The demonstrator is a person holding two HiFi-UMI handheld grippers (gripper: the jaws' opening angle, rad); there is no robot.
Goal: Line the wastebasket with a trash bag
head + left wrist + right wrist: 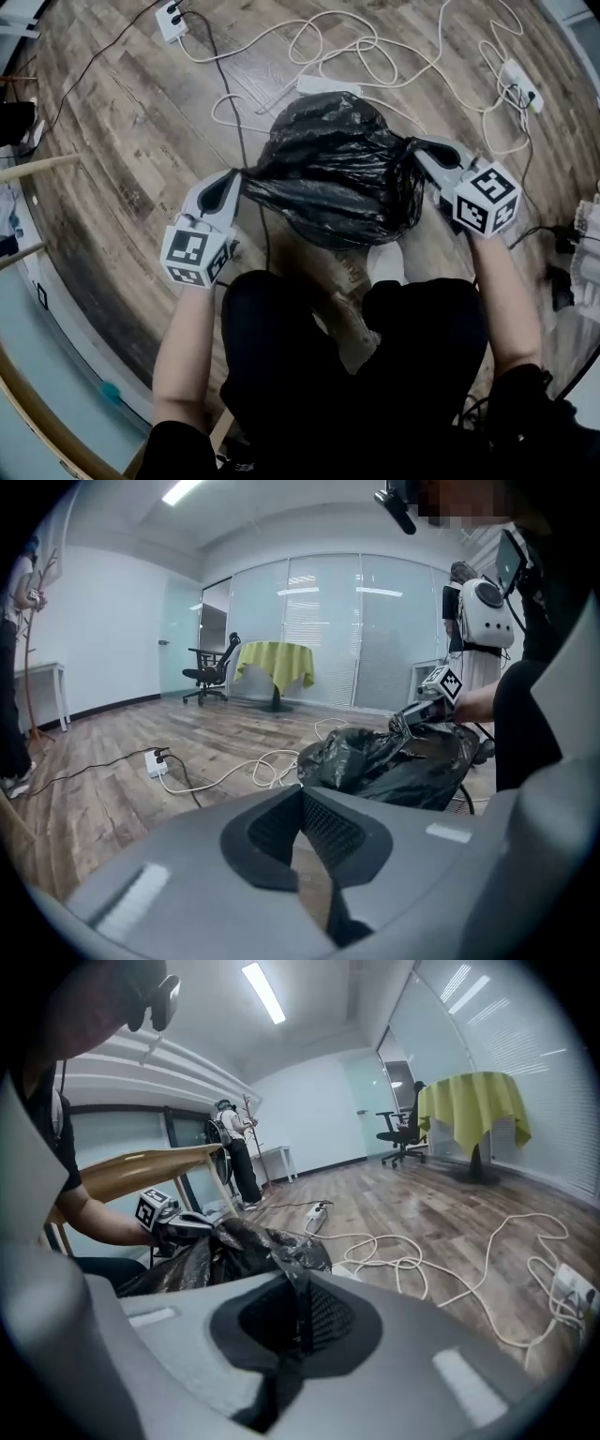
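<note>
A black trash bag [328, 169] hangs puffed out over the wood floor, stretched between both grippers. My left gripper [246, 175] is shut on the bag's left edge, and a thin strip of black film shows between its closed jaws [305, 808]. At the other side my right gripper [412, 145] is shut on the right edge, with crumpled film pinched in its jaws [302, 1307]. Each gripper view shows the bag [394, 761] [216, 1251] and the opposite gripper [422, 710] [187, 1222] beyond it. The wastebasket is hidden below the bag.
White cables loop over the floor behind the bag, with power strips [172, 19] [520, 84] [328, 84]. My dark-trousered legs [309, 356] and a white shoe [386, 262] are just below the bag. Farther off stand an office chair [211, 672], a yellow-draped table [275, 663] and another person [234, 1162].
</note>
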